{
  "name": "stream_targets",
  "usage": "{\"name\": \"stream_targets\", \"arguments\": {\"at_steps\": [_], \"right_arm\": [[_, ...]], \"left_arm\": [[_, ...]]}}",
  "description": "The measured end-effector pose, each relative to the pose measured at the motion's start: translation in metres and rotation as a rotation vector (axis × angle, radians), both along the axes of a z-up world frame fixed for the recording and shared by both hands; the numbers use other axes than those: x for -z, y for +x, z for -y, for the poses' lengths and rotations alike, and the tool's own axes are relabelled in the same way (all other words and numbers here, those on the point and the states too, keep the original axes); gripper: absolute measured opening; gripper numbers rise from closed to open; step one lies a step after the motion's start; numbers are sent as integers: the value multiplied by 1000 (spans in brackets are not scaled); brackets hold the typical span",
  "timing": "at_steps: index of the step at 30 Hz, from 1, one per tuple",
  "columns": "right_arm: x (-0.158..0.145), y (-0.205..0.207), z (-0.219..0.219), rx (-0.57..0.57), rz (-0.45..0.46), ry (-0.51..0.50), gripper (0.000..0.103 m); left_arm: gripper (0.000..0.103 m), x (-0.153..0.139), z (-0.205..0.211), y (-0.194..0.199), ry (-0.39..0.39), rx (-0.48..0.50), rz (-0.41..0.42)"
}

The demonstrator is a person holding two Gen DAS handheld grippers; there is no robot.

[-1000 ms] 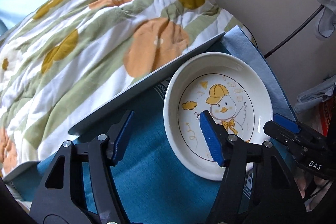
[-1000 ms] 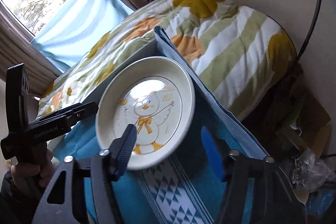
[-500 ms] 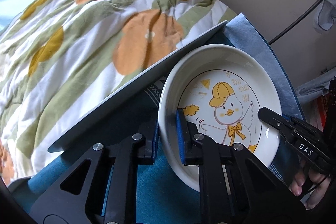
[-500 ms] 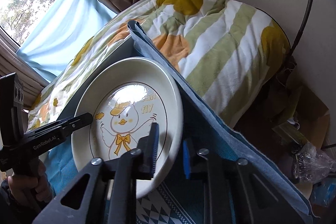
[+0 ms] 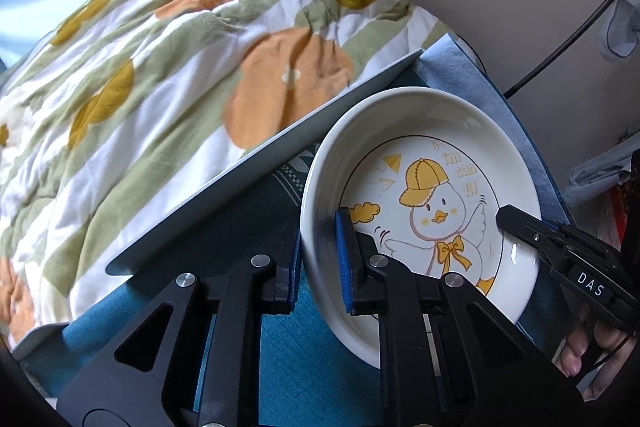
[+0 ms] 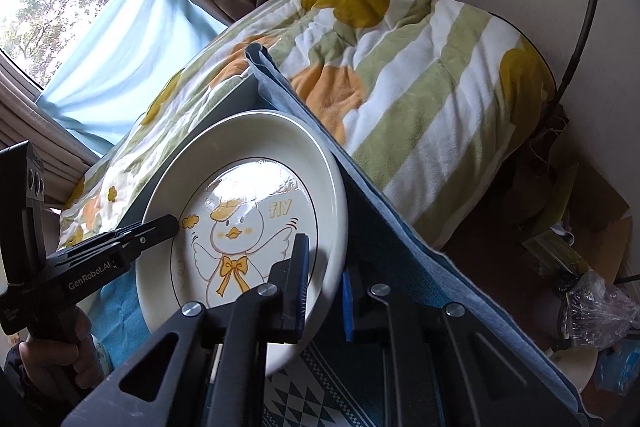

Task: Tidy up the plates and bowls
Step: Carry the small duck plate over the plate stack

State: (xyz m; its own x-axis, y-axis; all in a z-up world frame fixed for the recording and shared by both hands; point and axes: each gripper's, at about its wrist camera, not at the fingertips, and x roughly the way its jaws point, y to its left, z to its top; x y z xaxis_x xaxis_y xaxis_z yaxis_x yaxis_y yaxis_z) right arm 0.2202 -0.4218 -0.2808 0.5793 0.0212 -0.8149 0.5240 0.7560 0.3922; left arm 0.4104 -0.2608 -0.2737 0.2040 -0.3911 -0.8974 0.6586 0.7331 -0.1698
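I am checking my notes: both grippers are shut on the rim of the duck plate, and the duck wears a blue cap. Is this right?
Not quite. The cap is yellow, not blue; the left wrist view shows it clearly. The rest holds: the left gripper and the right gripper are each shut on the rim of the duck plate.

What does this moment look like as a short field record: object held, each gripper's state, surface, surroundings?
object: white plate with duck cartoon, tilted
left gripper: shut on the plate's rim, one of its fingers inside the plate
right gripper: shut on the opposite rim
surface: blue patterned cloth
surroundings: flowered quilt, curtained window
other dishes: none visible
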Motion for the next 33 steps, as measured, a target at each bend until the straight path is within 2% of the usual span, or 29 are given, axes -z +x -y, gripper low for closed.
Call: {"name": "stream_targets", "arguments": {"at_steps": [4,9,15,20,27,33], "right_arm": [[-18,-6,-1,-28,24,-12,13],[-55,-21,-9,-67,83,-43,13],[-102,-43,-31,-136,137,-67,13],[-134,-63,-60,-232,169,-82,13],[-152,-87,-111,-390,164,-88,13],[-133,-97,-158,-521,135,-32,13]], "left_arm": [[13,-23,-7,-13,-17,-12,32],[13,-66,-21,-38,-50,-48,89],[13,-118,-58,-82,-80,-149,141],[13,-146,-100,-125,-100,-245,170],[13,-164,-169,-184,-114,-381,186],[13,-154,-223,-225,-87,-493,180]]}}
